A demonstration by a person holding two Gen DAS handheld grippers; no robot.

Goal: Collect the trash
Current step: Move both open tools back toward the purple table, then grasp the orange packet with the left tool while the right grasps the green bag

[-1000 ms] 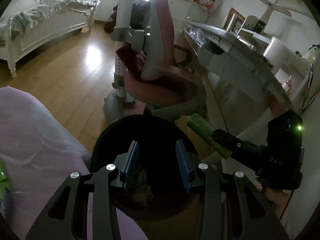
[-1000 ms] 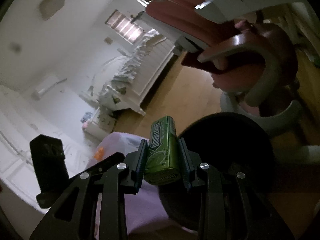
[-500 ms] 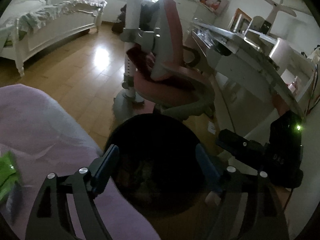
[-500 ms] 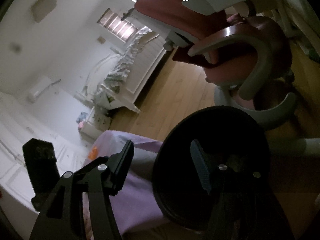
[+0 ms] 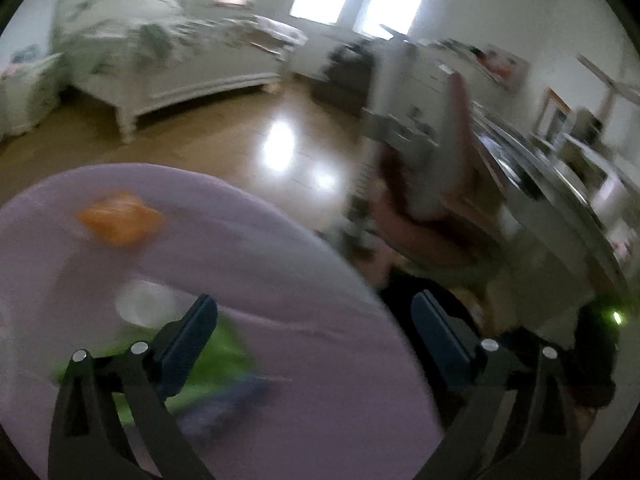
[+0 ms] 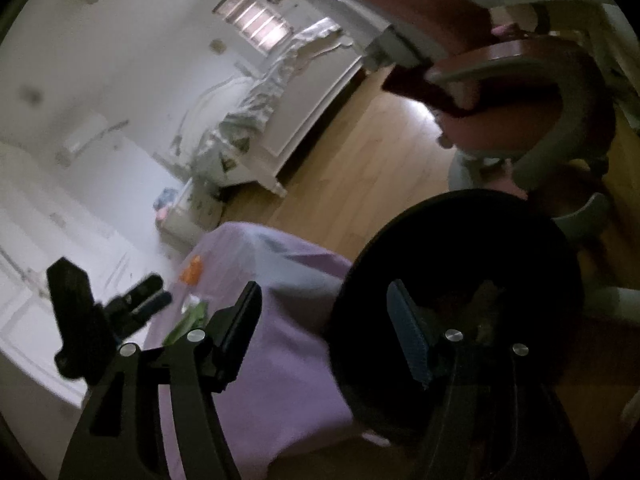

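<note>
Wood-floored bedroom: left gripper [image 5: 312, 332], fingers spread, over smooth lilac cloth [image 5: 280, 280]; right gripper [image 6: 324, 320], released, straddles round black bin [image 6: 460, 248] rim.

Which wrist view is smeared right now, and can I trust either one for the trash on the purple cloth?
Left wrist: heavy motion blur; the orange scrap and green wrapper are smears, window glare on the floor. Right wrist: sharper but dim; the bin interior is nearly black.

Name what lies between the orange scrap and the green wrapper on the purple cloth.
A pale whitish item lies between the orange scrap and green wrapper on the purple cloth; the blurred left wrist view shows it.
</note>
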